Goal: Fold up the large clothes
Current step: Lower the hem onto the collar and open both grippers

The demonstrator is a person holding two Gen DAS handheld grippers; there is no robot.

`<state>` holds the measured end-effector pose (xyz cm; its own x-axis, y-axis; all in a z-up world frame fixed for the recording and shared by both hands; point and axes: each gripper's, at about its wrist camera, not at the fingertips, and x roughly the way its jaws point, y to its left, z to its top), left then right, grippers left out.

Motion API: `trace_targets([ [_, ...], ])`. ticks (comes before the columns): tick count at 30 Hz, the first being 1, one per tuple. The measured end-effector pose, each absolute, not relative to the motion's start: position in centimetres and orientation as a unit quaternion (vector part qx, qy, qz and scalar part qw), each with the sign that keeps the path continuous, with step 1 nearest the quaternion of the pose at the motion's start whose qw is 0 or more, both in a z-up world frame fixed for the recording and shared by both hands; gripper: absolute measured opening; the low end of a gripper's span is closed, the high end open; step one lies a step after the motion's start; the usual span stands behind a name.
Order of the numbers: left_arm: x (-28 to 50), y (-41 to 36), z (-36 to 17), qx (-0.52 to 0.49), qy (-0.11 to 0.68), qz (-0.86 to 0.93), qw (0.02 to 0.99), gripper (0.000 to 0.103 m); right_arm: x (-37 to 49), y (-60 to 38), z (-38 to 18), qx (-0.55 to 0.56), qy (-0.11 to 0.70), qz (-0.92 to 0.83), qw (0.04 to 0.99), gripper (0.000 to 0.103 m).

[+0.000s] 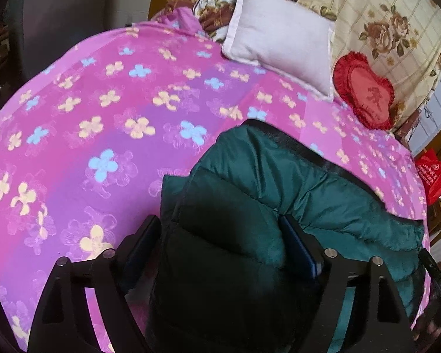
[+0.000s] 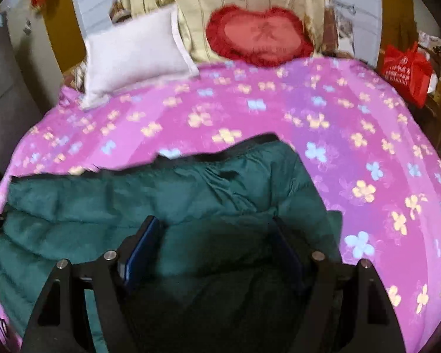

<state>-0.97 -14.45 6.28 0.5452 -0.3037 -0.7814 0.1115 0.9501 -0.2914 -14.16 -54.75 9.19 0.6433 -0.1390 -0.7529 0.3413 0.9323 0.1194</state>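
While both jaws gape over green jacket (image 1: 279, 176), white pillow (image 1: 279, 41) & red cushion (image 1: 364, 91) sit beyond.

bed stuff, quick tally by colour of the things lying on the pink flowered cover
green: 1, the puffer jacket
white: 1, the pillow
red: 1, the heart cushion
total: 3

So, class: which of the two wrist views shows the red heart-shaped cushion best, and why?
The right wrist view. There the red heart-shaped cushion faces the camera near the top centre, its whole frilled outline visible beyond the pink floral bedspread. The left wrist view shows it smaller, tilted, off to the right beside the white pillow.
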Motion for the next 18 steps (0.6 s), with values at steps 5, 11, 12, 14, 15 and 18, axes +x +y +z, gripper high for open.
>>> trace_targets([
  [5, -1.7, -14.3, 7.7, -0.106, 0.437, -0.119, 0.885, 0.061, -14.7, -51.5, 11.8, 0.11, 0.382, -0.088, 0.913, 0.08],
  [11, -1.0, -14.2, 7.0, -0.096, 0.454, -0.105, 0.879, 0.061, -12.7, -46.7, 11.3, 0.1, 0.396, -0.028, 0.912, 0.08],
  [12, -0.9, -14.2, 6.8, -0.095, 0.459, -0.105, 0.877, 0.061, -12.4, -46.0, 11.0, 0.095, 0.399, -0.025, 0.912, 0.08],
  [14, -0.5, -14.1, 6.2, -0.1, 0.472, -0.11, 0.869, 0.061, -11.4, -44.9, 10.2, 0.085, 0.405, -0.021, 0.91, 0.08],
  [15, -0.3, -14.0, 6.0, -0.103, 0.478, -0.112, 0.865, 0.061, -10.9, -44.5, 9.8, 0.081, 0.408, -0.02, 0.909, 0.08],
  [18, -0.1, -14.1, 5.5, -0.102, 0.481, -0.113, 0.863, 0.062, -9.7, -43.8, 8.1, 0.073, 0.424, -0.029, 0.902, 0.08],
])
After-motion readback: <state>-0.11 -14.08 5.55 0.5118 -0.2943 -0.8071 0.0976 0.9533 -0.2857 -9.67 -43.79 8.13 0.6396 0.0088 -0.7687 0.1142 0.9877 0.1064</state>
